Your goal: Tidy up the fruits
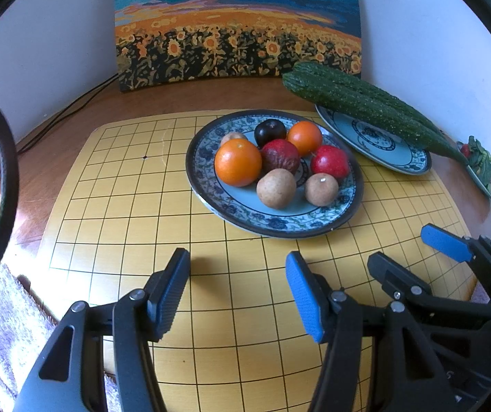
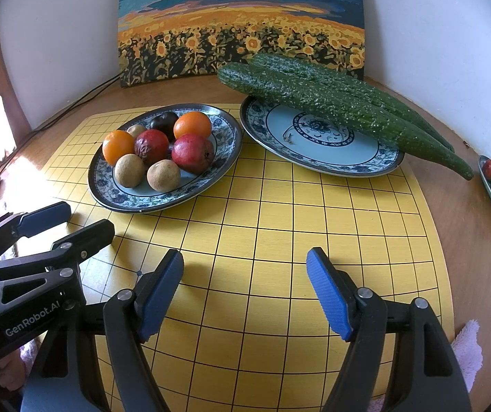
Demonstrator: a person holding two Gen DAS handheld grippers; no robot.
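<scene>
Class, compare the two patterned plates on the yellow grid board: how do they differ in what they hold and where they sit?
The left plate holds a pile of round fruits; the right plate carries only long green cucumbers overhanging its rim. The left plate lies fully on the board; the right plate reaches past the board's far edge. Both share a blue floral border.

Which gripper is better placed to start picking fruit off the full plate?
Probably the left gripper: the fruit plate lies straight ahead of its open, empty jaws. From the right gripper, also open and empty, it sits off to the left, with the second plate ahead instead.
</scene>
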